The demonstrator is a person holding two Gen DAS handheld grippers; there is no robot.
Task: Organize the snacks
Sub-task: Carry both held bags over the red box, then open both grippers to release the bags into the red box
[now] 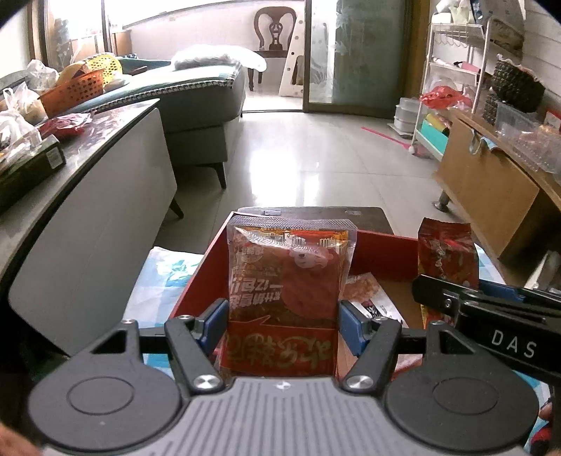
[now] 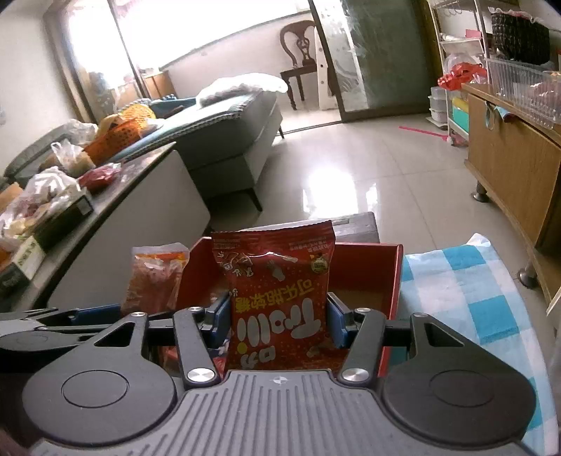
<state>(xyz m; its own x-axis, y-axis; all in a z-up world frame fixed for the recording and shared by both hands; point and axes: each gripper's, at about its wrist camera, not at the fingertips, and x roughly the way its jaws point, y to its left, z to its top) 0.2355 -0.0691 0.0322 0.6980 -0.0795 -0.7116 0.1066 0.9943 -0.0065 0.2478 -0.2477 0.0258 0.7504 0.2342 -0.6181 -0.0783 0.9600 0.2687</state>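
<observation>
Above the red box (image 1: 378, 245), both grippers hold snack packets upright. The left gripper (image 1: 282, 321) has its jaws partly open and clamped on a clear pouch (image 1: 287, 277) of reddish-brown snack, the blue pads (image 1: 215, 321) pressing its two side edges. The pouch stands over the box's near left part, its sealed top edge toward the far wall of the box. Inside the box, just right of the pouch, lies a pale packet (image 1: 364, 291) showing something orange-brown; how it lies I cannot tell. Farther right in that view, the right gripper (image 2: 278, 321) comes in from the edge as a black arm, with a red bag (image 2: 277, 294) held in front of it.

From the right wrist, the red bag with white lettering is pinched at its sides between blue pads (image 2: 335, 322), the jaws narrowed onto it. It stands over the box's middle, and the box's bare cardboard floor shows to its right. The left gripper's pouch appears to the bag's left, beside the box's left wall.

Under the box lies a blue-and-white checked cloth (image 2: 466, 291), spreading to the right. A grey counter (image 1: 105, 140) with bags and an orange basket (image 1: 75, 89) runs along the left. Far across the tiled floor (image 1: 315, 158) are a sofa (image 1: 203, 105) and a chair (image 1: 275, 31); a wooden cabinet (image 1: 491, 189) stands at the right.
</observation>
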